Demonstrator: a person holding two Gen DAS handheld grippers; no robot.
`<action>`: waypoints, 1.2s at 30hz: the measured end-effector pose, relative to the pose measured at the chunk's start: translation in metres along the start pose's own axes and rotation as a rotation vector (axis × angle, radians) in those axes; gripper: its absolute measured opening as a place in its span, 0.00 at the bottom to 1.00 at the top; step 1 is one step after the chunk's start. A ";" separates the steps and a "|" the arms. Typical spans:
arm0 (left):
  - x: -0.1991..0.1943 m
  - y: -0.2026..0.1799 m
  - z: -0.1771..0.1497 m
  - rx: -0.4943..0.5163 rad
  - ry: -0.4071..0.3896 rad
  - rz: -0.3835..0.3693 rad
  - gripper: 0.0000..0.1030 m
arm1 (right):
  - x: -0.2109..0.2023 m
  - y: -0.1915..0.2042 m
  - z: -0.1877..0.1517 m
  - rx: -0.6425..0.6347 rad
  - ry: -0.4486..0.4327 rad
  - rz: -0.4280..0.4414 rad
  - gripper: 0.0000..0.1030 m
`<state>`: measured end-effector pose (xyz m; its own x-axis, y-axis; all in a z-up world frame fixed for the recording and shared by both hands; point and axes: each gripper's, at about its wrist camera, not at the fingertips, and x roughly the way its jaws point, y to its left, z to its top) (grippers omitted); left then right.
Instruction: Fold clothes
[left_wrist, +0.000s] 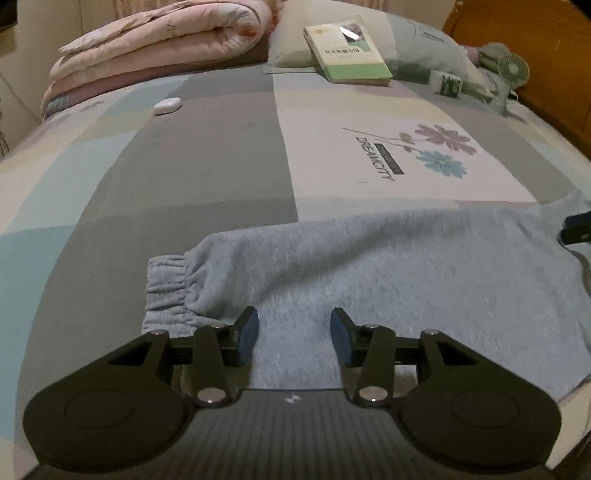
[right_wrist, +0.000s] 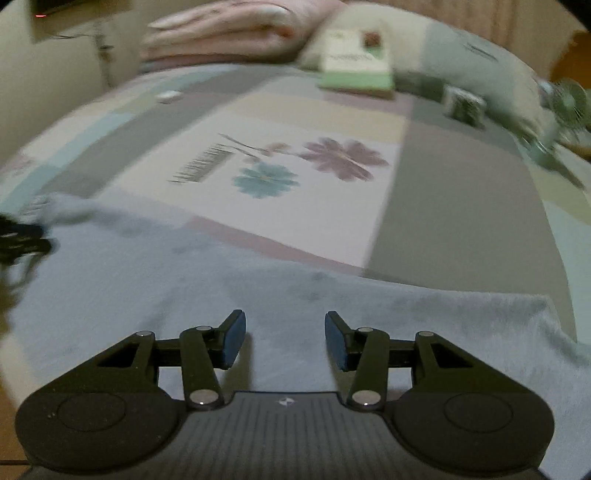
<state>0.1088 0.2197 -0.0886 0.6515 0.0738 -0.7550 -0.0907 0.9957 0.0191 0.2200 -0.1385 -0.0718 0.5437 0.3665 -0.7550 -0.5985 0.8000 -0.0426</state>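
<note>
So both are spread wide right now, nothing held in either one. The left hand-held gripper (left_wrist: 294, 334) hangs just over a light blue sweatshirt (left_wrist: 388, 266) that's lying flat on the bed (left_wrist: 207, 155). Its blue pads (left_wrist: 246, 334) sit right above the fabric; I can't tell if they actually touch it. The elastic cuff (left_wrist: 168, 286) of one sleeve is just ahead and to the left of that gripper's left finger, with the sleeve running off to the right into the body of the garment.

The right hand-held gripper (right_wrist: 285, 338) is likewise low over the same sweatshirt (right_wrist: 147, 280), and the cloth spreads out on both sides of it and beyond its fingertips. The right wrist view is pretty smeared, so fine detail is lost there. At the far left edge of that view you can just make out something dark and blurry, and on the far right edge of the left view a bit of the other gripper's finger (left_wrist: 578, 227) pokes in over the fabric.

Further ahead of both grippers, past the sweatshirt, the bedsheet has a flower print (left_wrist: 439, 147). Way beyond that, there's a book (left_wrist: 347, 48) leaning on a pillow (left_wrist: 417, 33), a folded pink quilt (left_wrist: 155, 48) far ahead to the left, a little white case (left_wrist: 167, 106) on the sheet, and a small green fan (left_wrist: 511, 72) far ahead to the right.
</note>
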 end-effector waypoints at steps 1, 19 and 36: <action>-0.002 0.002 -0.001 -0.001 0.001 0.009 0.45 | 0.008 -0.006 0.001 0.014 0.002 -0.024 0.53; -0.020 -0.068 -0.004 0.258 -0.031 -0.203 0.44 | -0.036 0.008 -0.036 -0.066 0.115 0.077 0.79; -0.034 -0.083 -0.007 0.285 -0.036 -0.220 0.51 | -0.072 0.031 -0.061 -0.139 0.026 0.102 0.93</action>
<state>0.0890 0.1342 -0.0695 0.6589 -0.1473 -0.7377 0.2654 0.9631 0.0448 0.1263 -0.1696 -0.0588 0.4615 0.4289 -0.7766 -0.7264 0.6852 -0.0533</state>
